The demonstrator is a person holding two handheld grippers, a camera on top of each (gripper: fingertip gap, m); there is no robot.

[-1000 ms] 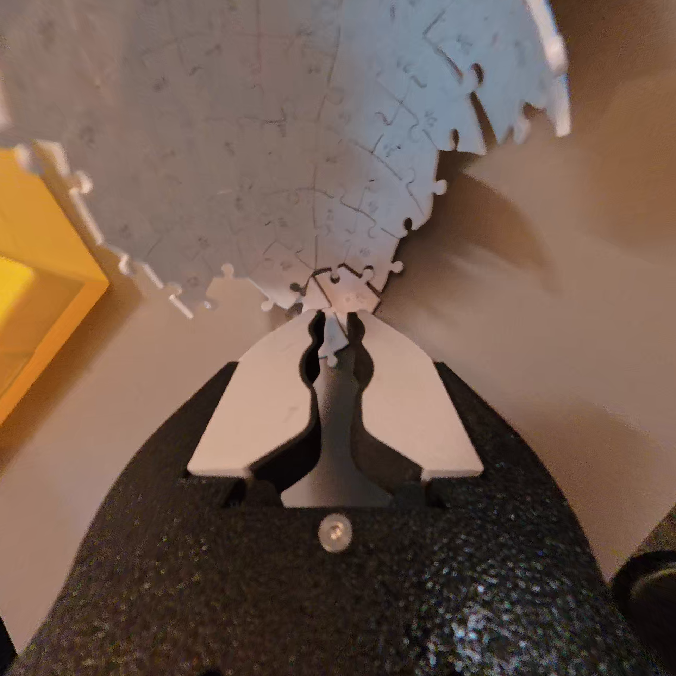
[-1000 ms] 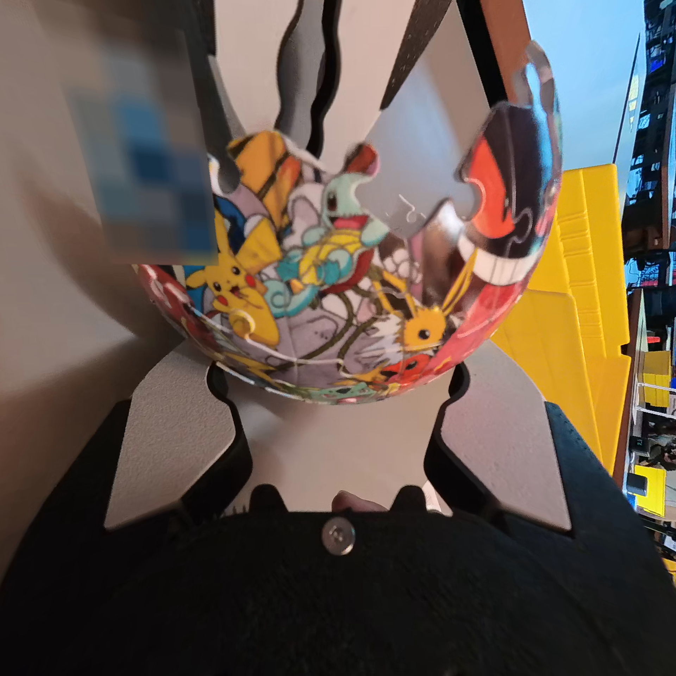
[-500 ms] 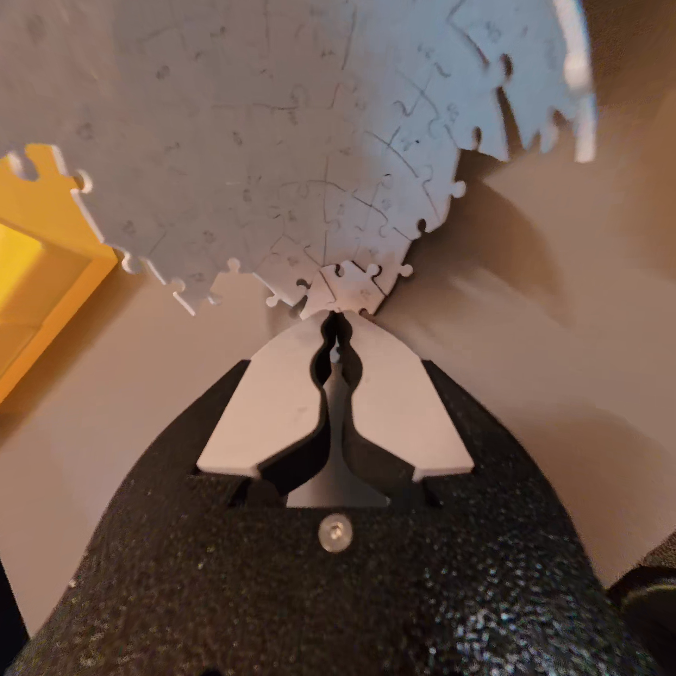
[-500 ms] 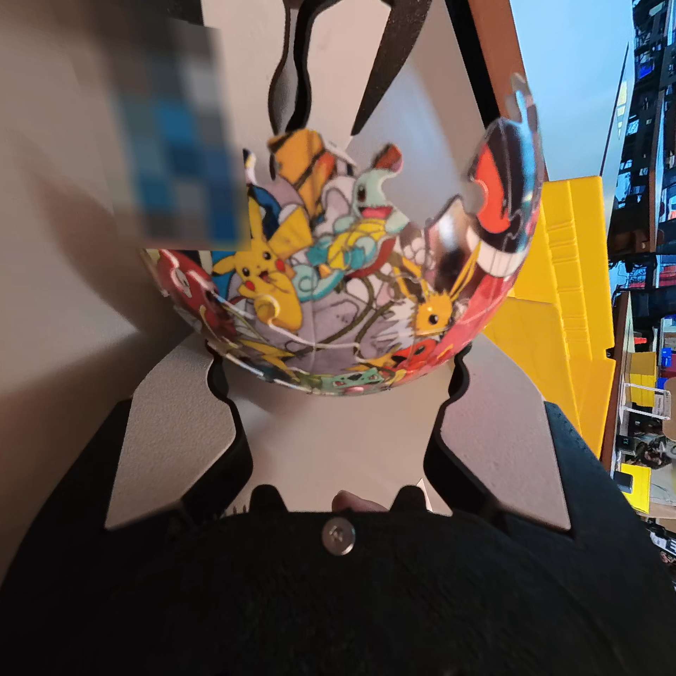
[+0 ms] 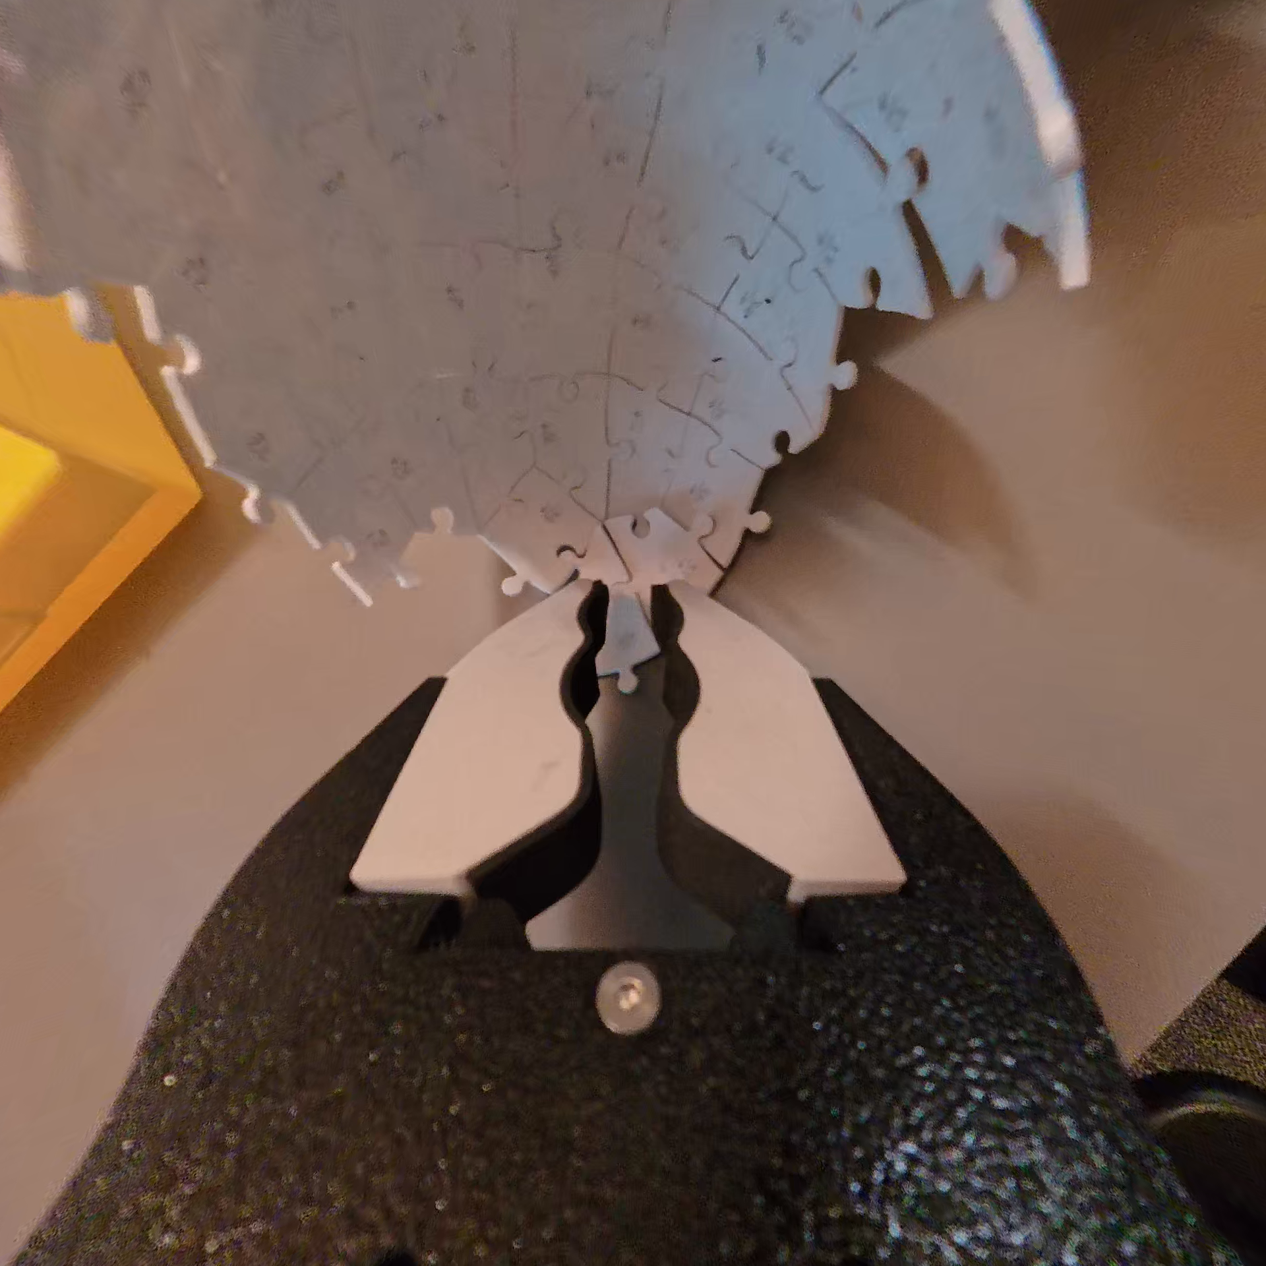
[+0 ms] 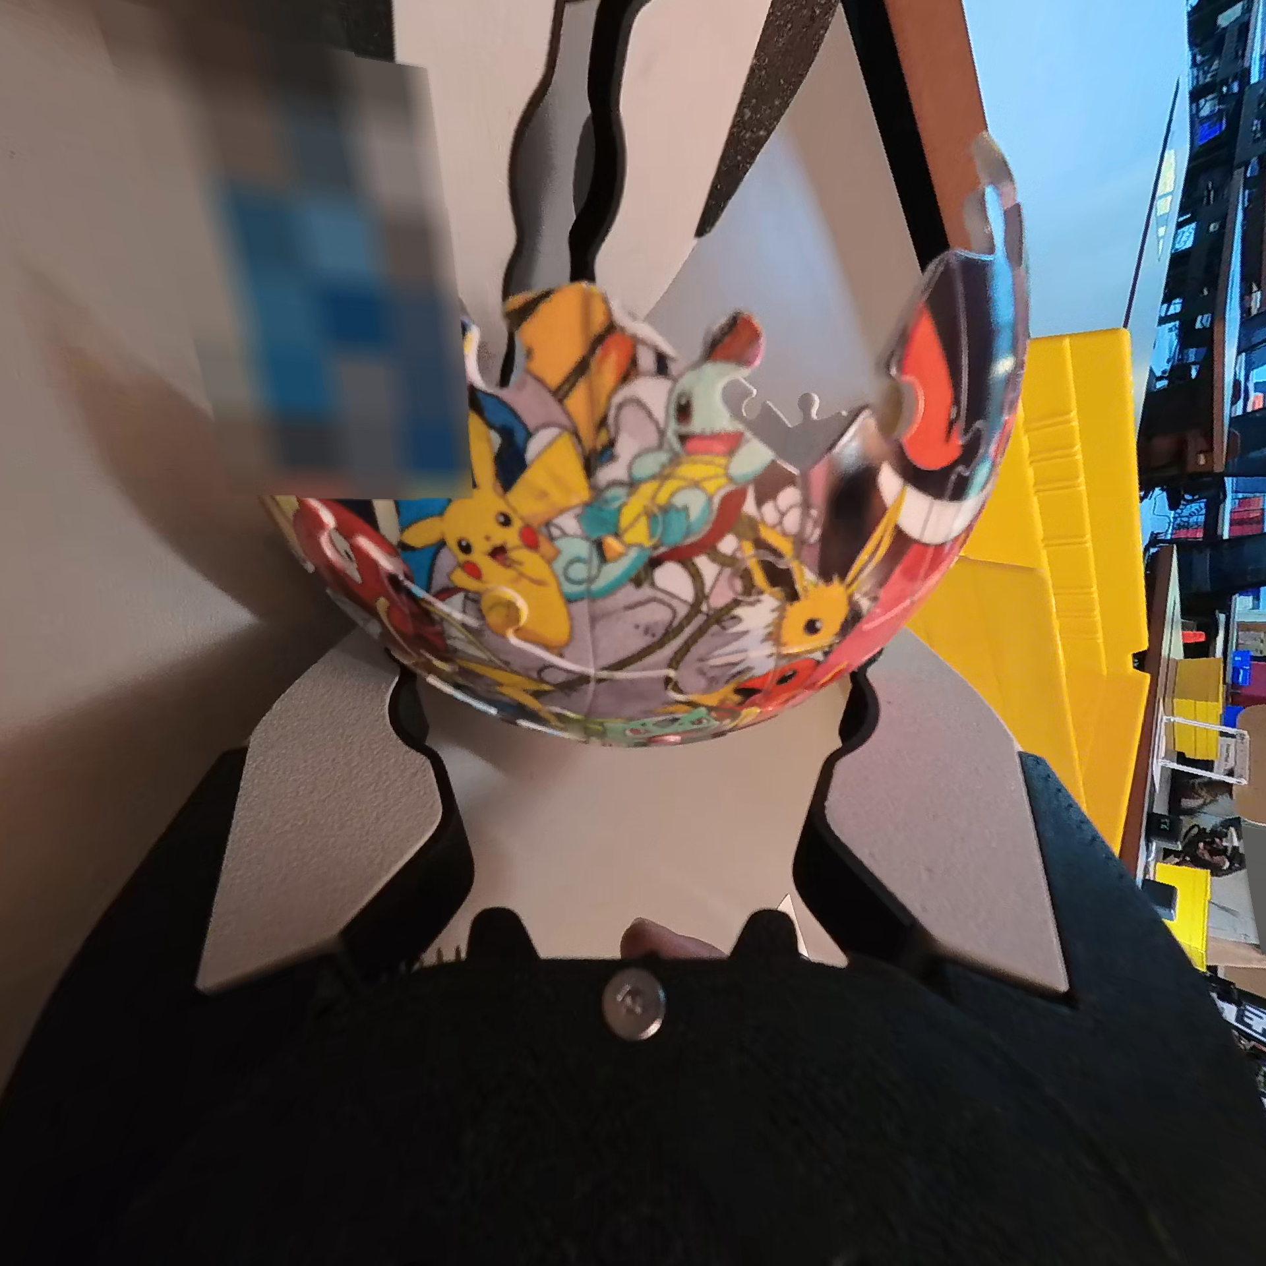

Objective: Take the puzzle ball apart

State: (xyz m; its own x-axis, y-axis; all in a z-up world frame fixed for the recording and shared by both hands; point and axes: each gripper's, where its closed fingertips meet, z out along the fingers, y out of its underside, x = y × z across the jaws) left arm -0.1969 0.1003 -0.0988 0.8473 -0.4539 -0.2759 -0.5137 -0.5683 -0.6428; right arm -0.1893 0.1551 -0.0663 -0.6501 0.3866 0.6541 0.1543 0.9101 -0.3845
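While the right gripper [image 6: 634, 692] cradles the ball [image 6: 644, 548] between its 2 wide-spread fingers, the printed shell wedged against both inner finger edges, the left gripper [image 5: 629, 620] works at the jagged rim from the far side. The ball is already only part of a shell: the left wrist view shows its grey inner face [image 5: 514, 274] with toothed edges all round, and the right wrist view shows open gaps along the top rim. The left jaws stand nearly closed, clenched on 1 piece [image 5: 625, 640] at the lowest point of the rim; its tab hangs below the fingertips, and it looks half out of its seat, though I cannot tell whether it is fully free. Both grippers are held above a beige table [image 5: 205, 788], with a yellow bin [image 5: 61, 479] just beside the ball on the left of that view. Judgement on the step: pull the piece along the plane of the shell wall, away from its neighbours, with a small rocking twist so the tabs unhook 1 at a time. The right gripper should hold firm without squeezing harder, since a thin open shell will likely flex or pop extra seams. Risk: a jerk may tear several joined pieces off or slip the ball from its cradle. The bin looks like the likely drop spot.
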